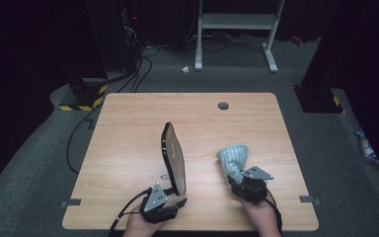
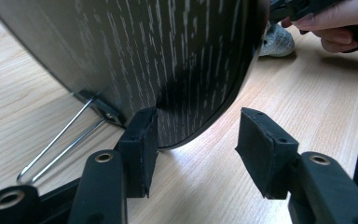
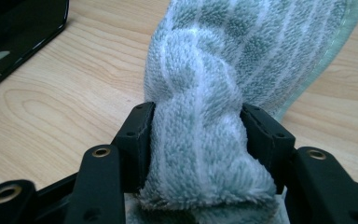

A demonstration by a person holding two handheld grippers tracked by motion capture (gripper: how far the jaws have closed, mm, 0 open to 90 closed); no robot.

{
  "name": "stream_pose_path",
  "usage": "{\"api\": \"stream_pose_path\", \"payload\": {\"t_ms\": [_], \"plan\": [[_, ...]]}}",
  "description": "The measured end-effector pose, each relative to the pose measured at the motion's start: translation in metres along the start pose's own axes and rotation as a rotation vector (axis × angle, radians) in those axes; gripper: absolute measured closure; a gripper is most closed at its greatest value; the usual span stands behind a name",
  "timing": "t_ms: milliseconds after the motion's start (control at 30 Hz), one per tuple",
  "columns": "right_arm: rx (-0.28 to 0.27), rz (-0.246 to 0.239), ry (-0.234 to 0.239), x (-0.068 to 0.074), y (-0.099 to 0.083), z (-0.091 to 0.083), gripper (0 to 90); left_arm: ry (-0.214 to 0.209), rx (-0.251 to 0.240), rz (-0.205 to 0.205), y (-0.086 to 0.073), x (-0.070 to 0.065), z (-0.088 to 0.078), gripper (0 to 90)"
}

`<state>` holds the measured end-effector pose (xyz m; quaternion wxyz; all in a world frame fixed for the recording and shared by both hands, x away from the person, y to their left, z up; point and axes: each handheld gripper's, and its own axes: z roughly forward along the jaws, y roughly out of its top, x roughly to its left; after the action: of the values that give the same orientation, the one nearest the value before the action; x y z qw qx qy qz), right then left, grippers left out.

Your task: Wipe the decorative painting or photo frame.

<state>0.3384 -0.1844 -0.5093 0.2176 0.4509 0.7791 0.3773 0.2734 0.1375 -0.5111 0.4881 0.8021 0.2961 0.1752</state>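
While the right gripper (image 3: 196, 140) clenches the bunched pale-green terry cloth (image 3: 223, 84), the left gripper (image 2: 196, 140) stands released beside the upright dark oval mirror (image 1: 173, 157) (mid-table); wiping its face likely follows.

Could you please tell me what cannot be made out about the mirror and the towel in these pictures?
- Mirror: the high view shows it edge-on, so its glass face is hard to read; in the left gripper view the frame cuts off its top.
- Towel: in the right gripper view its lower end is hidden behind the right gripper, whose pads press on it.
- Wire stand: its joint with the mirror is too dark to read.
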Motion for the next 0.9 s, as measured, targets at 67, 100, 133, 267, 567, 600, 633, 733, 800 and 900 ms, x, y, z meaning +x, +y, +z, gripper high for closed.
{"api": "stream_pose_path", "payload": {"t_ms": [67, 100, 133, 267, 567, 600, 633, 733, 800, 900], "plan": [[-0.001, 0.018, 0.016, 0.0, -0.001, -0.001, 46.8, -0.005, -0.003, 0.001, 0.001, -0.001, 0.002, 47.8], [0.0, 0.019, 0.016, 0.001, -0.002, -0.002, 46.3, -0.005, -0.004, 0.004, 0.002, -0.001, 0.003, 47.8], [0.001, 0.016, 0.016, 0.001, -0.002, -0.002, 46.0, -0.009, -0.002, 0.008, 0.002, -0.001, 0.004, 47.8], [0.007, 0.013, 0.014, 0.001, -0.007, -0.004, 45.5, -0.021, -0.003, 0.017, 0.005, -0.004, 0.01, 47.7], [0.011, 0.01, 0.005, 0.001, -0.014, -0.01, 44.6, -0.042, 0.012, 0.029, 0.009, -0.005, 0.022, 47.7], [0.013, 0.01, 0.004, 0.0, -0.015, -0.011, 44.2, -0.044, 0.013, 0.029, 0.009, -0.005, 0.024, 47.7], [0.013, 0.01, 0.004, 0.0, -0.015, -0.011, 44.2, -0.045, 0.018, 0.033, 0.009, -0.005, 0.026, 47.7], [0.015, 0.016, 0.001, -0.001, -0.018, -0.014, 43.8, -0.047, 0.018, 0.04, 0.011, -0.005, 0.031, 47.8], [0.014, 0.016, -0.001, -0.002, -0.019, -0.015, 43.5, -0.047, 0.019, 0.042, 0.012, -0.004, 0.034, 47.8], [0.014, 0.023, -0.003, -0.003, -0.021, -0.017, 43.3, -0.038, 0.017, 0.034, 0.013, -0.002, 0.036, 48.1]]}}
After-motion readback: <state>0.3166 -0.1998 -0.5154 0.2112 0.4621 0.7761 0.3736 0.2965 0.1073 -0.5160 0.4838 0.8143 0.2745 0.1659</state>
